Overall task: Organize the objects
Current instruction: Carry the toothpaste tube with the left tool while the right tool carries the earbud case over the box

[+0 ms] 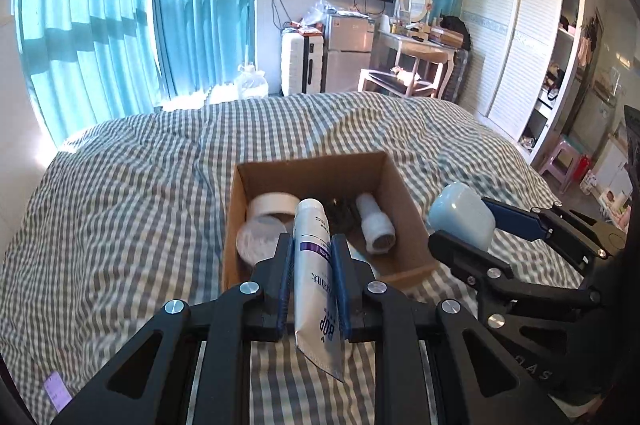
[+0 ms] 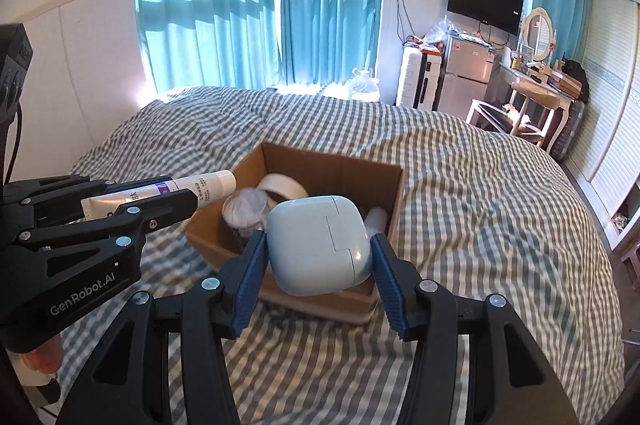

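From the left wrist view, the left tool (image 1: pixel 310 249) is clamped on a white tube (image 1: pixel 314 277) with a purple band, its blue pads pressing both sides of the tube's middle; the capped end points toward the cardboard box (image 1: pixel 404 201) and hangs over the box's near wall, while the crimped tail sticks back between the tool's arms. The box sits open-topped on the checked bed cover (image 1: pixel 120 193). Inside the box, against its left wall, lie a roll of tape (image 1: pixel 272 203) and a round clear-lidded jar (image 1: pixel 258 237); toward its right wall lies a white cylinder (image 1: pixel 374 225), with something dark and unclear between them. Just right of the box, the right tool (image 1: pixel 460 221) holds a pale blue case (image 1: pixel 462 221) above the bed. From the right wrist view, the right tool (image 2: pixel 318 257) grips the pale blue case (image 2: pixel 320 245) by its two sides, the case tilted and hanging over the near wall of the cardboard box (image 2: pixel 392 193). Left of the box, the left tool (image 2: pixel 192 199) holds the white tube (image 2: pixel 200 187) nearly level, its cap reaching the box's left corner. Inside the box the roll of tape (image 2: pixel 282 187) and the jar (image 2: pixel 244 209) show behind the case. Fingers (image 2: pixel 40 357) of a person appear under the left tool.
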A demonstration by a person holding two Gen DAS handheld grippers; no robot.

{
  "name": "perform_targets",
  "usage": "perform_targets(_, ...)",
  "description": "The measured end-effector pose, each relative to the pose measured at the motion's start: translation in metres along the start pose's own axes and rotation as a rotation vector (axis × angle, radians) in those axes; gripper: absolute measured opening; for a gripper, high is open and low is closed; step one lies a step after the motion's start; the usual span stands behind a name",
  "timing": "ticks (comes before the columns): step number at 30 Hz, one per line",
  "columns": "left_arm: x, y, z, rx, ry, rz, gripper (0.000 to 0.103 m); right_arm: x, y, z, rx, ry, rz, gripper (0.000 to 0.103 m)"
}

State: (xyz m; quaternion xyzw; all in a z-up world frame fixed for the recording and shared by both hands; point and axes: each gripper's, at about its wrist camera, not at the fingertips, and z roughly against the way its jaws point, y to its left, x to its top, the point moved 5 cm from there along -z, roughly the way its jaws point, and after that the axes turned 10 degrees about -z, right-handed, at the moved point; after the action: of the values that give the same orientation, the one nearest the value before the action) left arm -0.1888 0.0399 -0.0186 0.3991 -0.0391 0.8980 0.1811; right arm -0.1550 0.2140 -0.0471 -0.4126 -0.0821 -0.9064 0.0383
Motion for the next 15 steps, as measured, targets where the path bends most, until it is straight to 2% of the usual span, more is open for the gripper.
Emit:
perform_targets(8, 0.028, 0.02, -0.047, -0.004, 0.019, 0.016, 0.019, 0.043, -0.014, -0.036, -0.004, 0.0, -0.022, 0.052)
perform_targets(15, 0.029, 0.022, -0.09, -0.023, 0.032, -0.019, 0.019, 0.064, -0.029, -0.081, -0.012, 0.03, -0.033, 0.052)
